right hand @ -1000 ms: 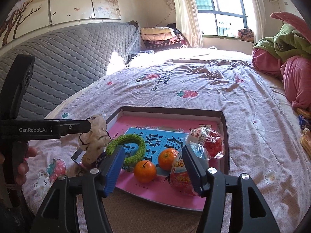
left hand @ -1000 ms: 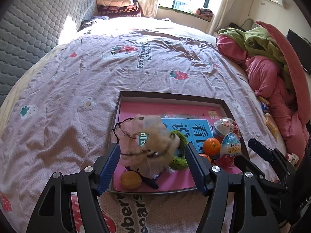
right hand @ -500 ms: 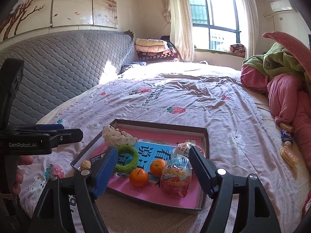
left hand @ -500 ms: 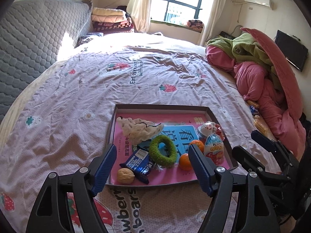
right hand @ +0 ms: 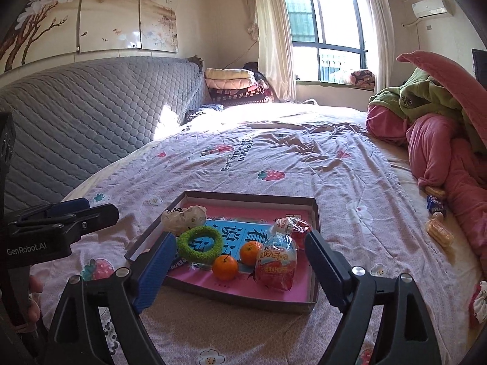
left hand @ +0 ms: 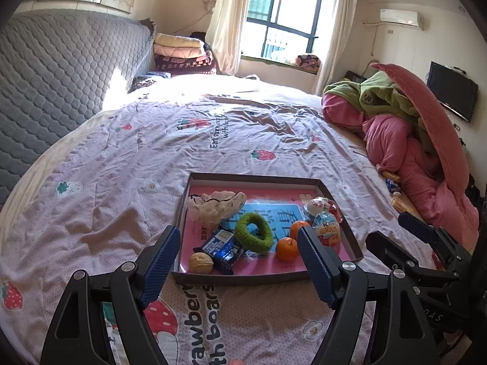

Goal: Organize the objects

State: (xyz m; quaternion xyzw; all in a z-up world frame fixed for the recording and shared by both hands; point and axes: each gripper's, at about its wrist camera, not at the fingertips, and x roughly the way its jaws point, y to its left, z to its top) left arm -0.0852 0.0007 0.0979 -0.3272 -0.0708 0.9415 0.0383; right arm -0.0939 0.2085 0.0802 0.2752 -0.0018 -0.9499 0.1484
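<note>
Left wrist view: my left gripper (left hand: 236, 258) hangs over the near edge of the tray (left hand: 268, 276) on the bed (left hand: 121, 182), fingers still spreading, nothing between them. Walnut (left hand: 201, 262), blue packet (left hand: 222, 245), green ring (left hand: 254, 229) lie inside.

Right wrist view: my right gripper (right hand: 240, 269) fingers are also widening, empty; the egg toy (right hand: 275, 266) rests in the tray's near right part beside two oranges (right hand: 225, 267)
</note>
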